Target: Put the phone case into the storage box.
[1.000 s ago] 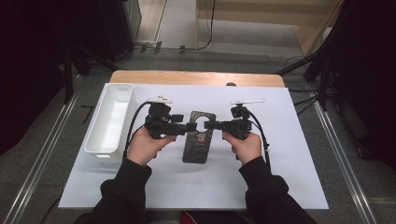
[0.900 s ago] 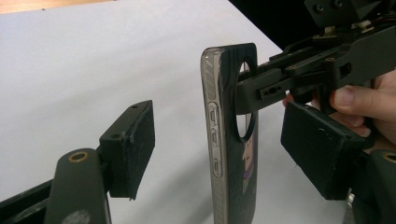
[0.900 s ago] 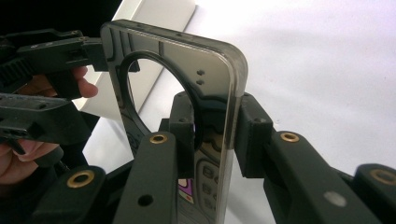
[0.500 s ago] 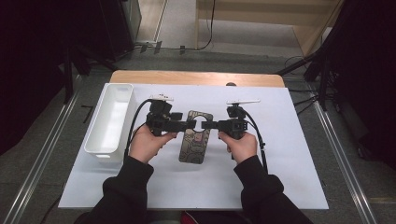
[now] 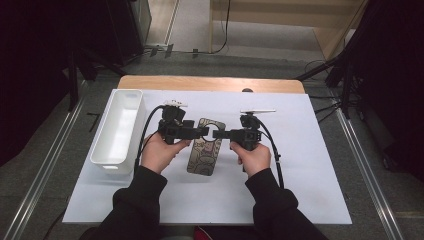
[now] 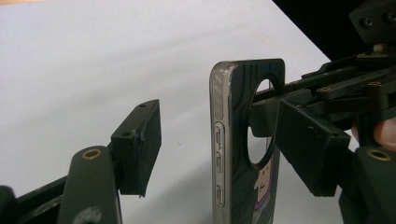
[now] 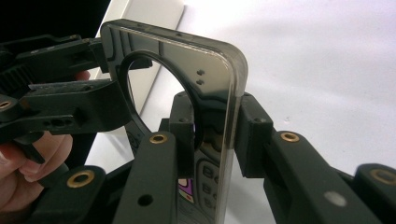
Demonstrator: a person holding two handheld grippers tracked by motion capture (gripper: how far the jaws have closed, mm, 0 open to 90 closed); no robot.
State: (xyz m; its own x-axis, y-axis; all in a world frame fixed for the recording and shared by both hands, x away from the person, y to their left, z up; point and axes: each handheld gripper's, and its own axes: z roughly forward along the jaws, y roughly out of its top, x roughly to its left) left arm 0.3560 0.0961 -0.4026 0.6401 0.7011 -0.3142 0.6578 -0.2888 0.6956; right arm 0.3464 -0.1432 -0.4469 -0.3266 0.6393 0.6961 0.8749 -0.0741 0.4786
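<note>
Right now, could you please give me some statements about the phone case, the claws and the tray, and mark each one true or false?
1. The right claw is shut on the phone case. True.
2. The left claw presses on the case with both pads. False: its jaws stand apart around the edge of the case and have just been closing.
3. The white tray holds the case. False: the case is held above the white sheet, between the two claws.
4. The case has a large round camera hole. True.
5. The tray stands at the person's right. False: it stands at the left.
</note>
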